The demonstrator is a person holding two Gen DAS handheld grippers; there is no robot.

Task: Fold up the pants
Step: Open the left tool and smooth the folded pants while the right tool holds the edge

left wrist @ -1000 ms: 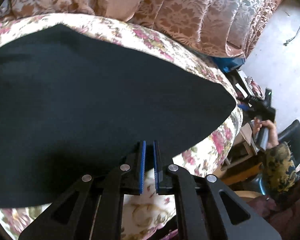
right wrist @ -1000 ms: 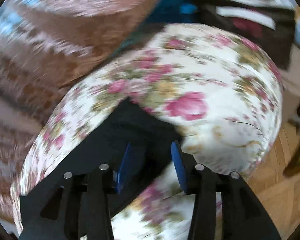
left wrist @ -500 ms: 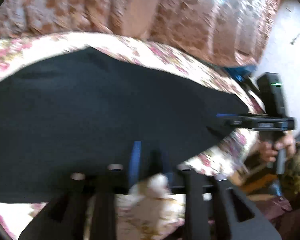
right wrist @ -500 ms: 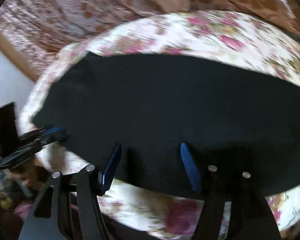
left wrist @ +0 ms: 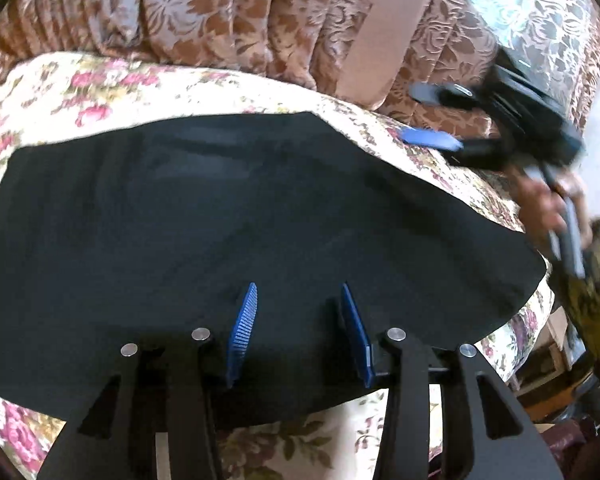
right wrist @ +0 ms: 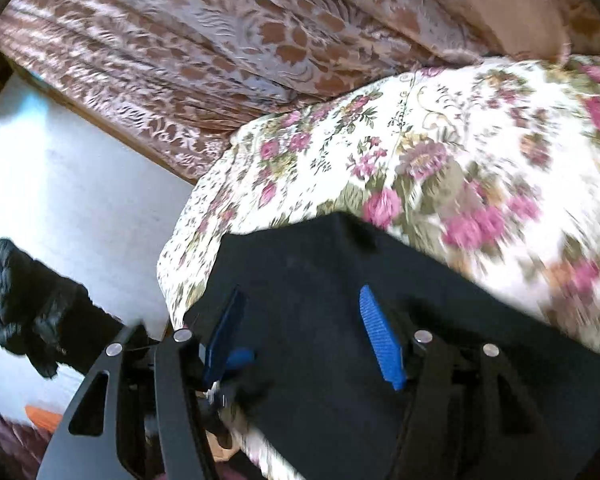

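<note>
The black pants (left wrist: 236, 216) lie spread flat on a bed covered by a floral bedspread (left wrist: 100, 84), white with pink roses; the dark cloth takes up most of the cover's near part, with one corner reaching toward the bed's right edge in the left wrist view. Behind the bed hangs a brown and silver patterned curtain (left wrist: 228, 8). The left tongs (left wrist: 298, 332) hang over the near edge of the pants, blue pads well apart; their jaws have just been opening, and the cloth lies below them with nothing pinched between the pads. In the same view the right tongs (left wrist: 436, 118) appear blurred over the far right part of the bedspread, beyond the pants' far edge, held by a person's hand (left wrist: 548, 200) in a dark patterned sleeve (left wrist: 596, 280). From the right wrist view, those right tongs (right wrist: 300, 328) also stand apart, their jaws having opened within the last second, poised above an end of the pants (right wrist: 340, 280) near the bed's corner; whether the pads touch the fabric cannot be told. Past that corner lie a pale floor (right wrist: 68, 200) and a crumpled dark garment (right wrist: 24, 304).
</note>
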